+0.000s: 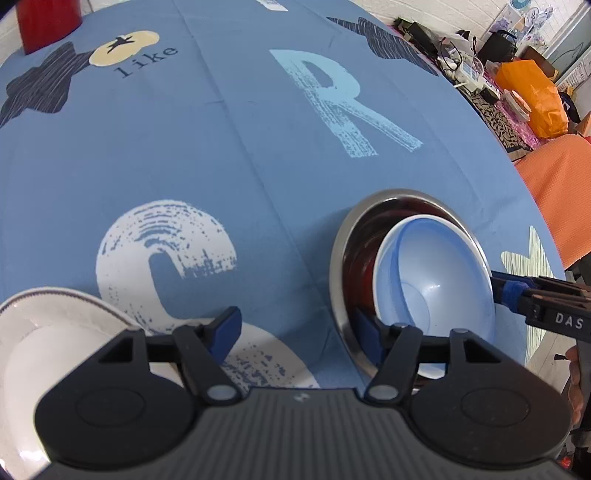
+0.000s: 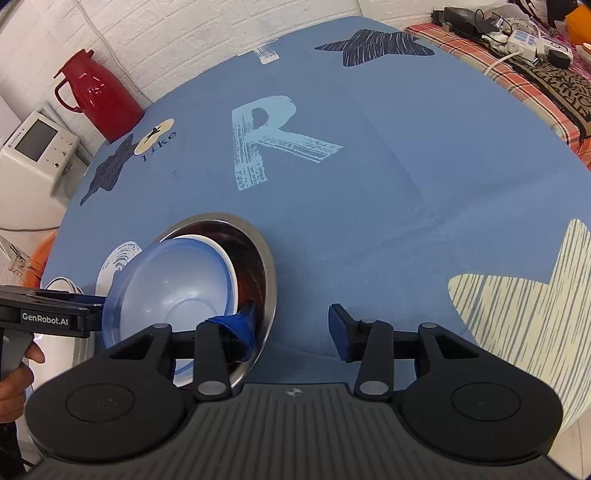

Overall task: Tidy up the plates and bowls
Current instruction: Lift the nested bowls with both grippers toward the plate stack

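A steel bowl (image 1: 338, 266) (image 2: 267, 266) stands on the blue tablecloth. Inside it a light-blue bowl (image 1: 436, 273) (image 2: 173, 284) leans tilted, and a white rim shows just behind it. My left gripper (image 1: 297, 332) is open; its right finger (image 1: 367, 334) reaches inside the steel rim beside the blue bowl. My right gripper (image 2: 291, 328) is open too, with its left finger (image 2: 243, 326) against the blue bowl's edge. Each gripper shows in the other's view, the right gripper (image 1: 535, 299) and the left gripper (image 2: 48, 317), on opposite sides of the blue bowl. A white dish (image 1: 55, 332) lies at the lower left.
A red thermos jug (image 2: 99, 96) (image 1: 48, 22) stands at the table's far corner, beside a white appliance (image 2: 37, 147). A cluttered side table with an orange bag (image 1: 532, 96) and an orange cloth (image 1: 561, 192) lie beyond the right edge. A hand (image 2: 22, 365) holds the left gripper.
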